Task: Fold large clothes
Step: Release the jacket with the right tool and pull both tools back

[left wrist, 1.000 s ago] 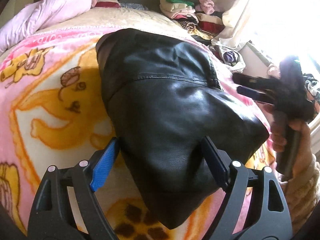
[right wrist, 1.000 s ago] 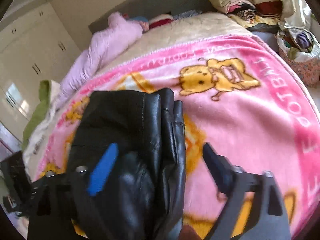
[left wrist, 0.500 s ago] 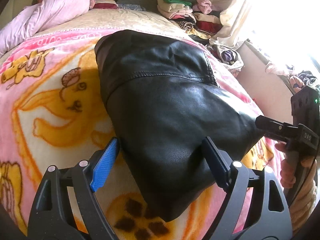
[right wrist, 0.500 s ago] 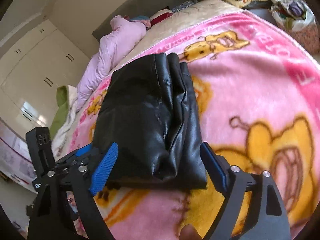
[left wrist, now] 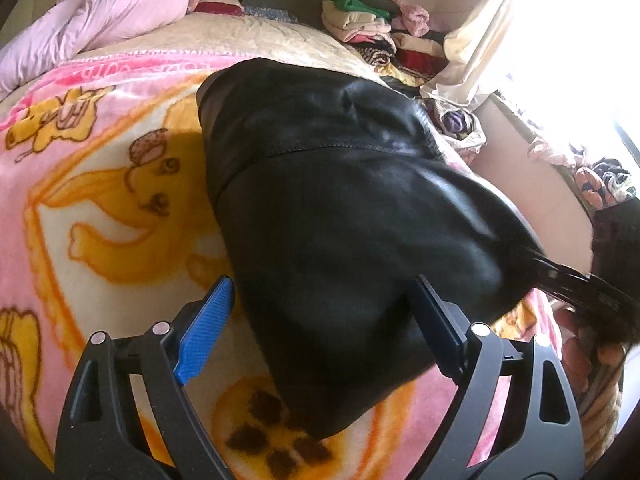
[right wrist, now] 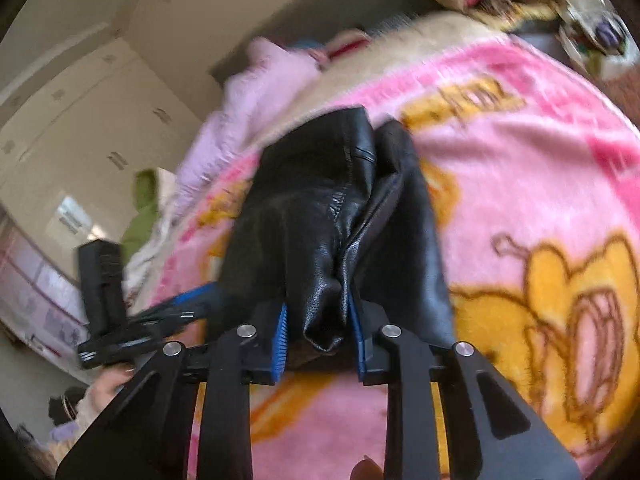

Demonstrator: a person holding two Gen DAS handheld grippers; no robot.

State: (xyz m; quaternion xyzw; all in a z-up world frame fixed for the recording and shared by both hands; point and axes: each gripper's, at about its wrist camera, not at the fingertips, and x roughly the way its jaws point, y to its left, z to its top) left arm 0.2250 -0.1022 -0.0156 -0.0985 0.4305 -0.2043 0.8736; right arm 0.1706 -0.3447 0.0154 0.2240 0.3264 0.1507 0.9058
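Black leather jacket [left wrist: 352, 208], folded into a thick bundle, lies on the pink cartoon blanket [left wrist: 100, 184] covering the bed. At its near corner the right gripper [right wrist: 318, 328] is closing, its blue pads already pinching a bunched fold of leather. The left gripper [left wrist: 320, 312] straddles another edge, jaws wide and opening, pads not pressing the leather. Folded clothes [left wrist: 372, 28] are stacked beyond.

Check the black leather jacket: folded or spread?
Folded. The black leather jacket lies as a compact layered bundle on the pink blanket; the right gripper's closing jaws pinch stacked layers.
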